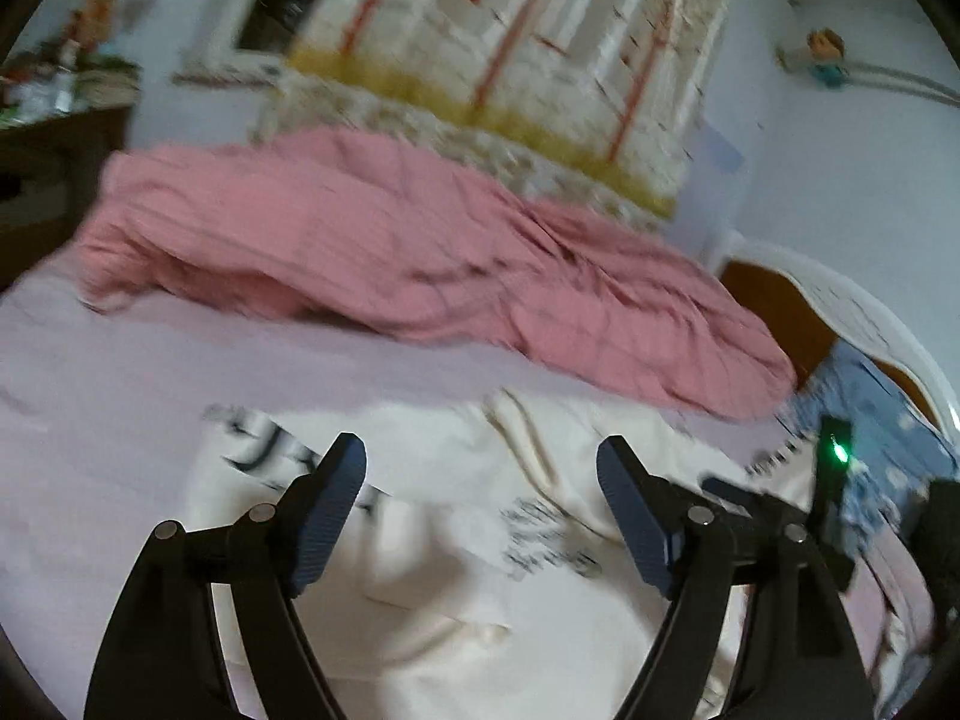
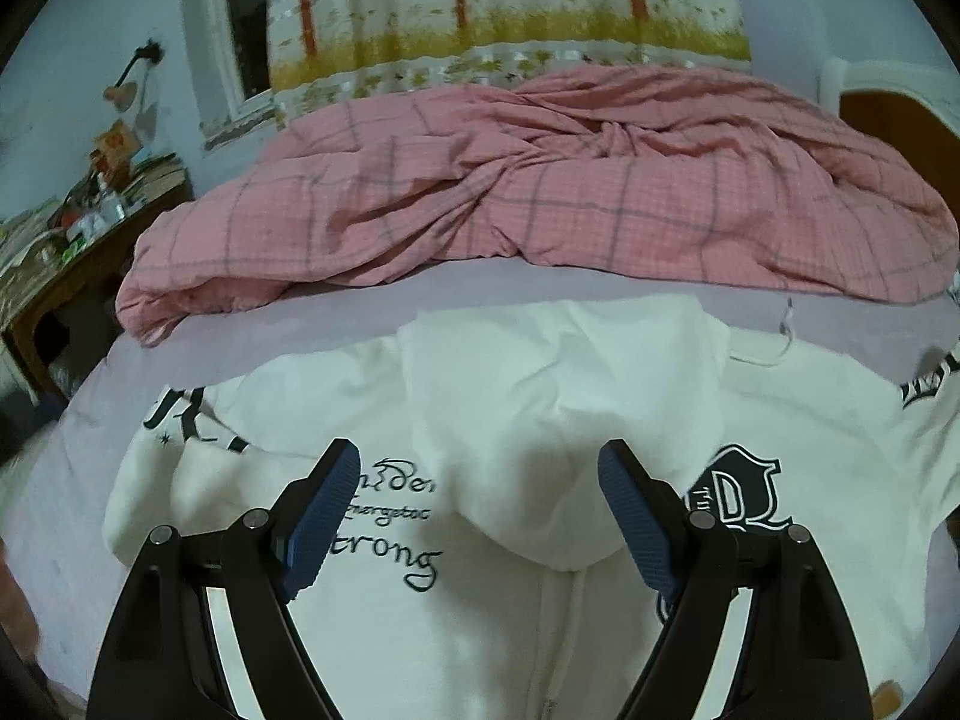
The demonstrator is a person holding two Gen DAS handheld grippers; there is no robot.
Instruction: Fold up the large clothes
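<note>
Two grippers, both with jaws wide apart and nothing between them. Right gripper (image 2: 480,516) hangs over the white hoodie (image 2: 510,600), which lies spread on the bed (image 2: 90,480), lilac sheet under it. Hood (image 2: 564,408) is flopped down over the chest, drawstring running toward the near edge, black script print left of the hood, big gothic letter print on the right. Sleeves look tucked or bunched at both sides, printed patches showing at far left and far right; can't tell if that counts as a deliberate fold.

Left gripper (image 1: 480,510) view is motion-blurred: same white garment below it, blurred print visible, and a dark device with a green light on the right, probably the other gripper. Pink checked duvet (image 2: 540,192) is heaped across the far side of the bed, well apart from the hoodie. Curtain (image 2: 510,12) behind it, cluttered counter (image 2: 78,222) at far left.

Progress judgement: early. Hoodie laid out roughly flat, body not yet folded in half, hood not tucked. Left to do: sleeves in, hood down flat, body folded over. Neither gripper is touching cloth as far as I can see.
</note>
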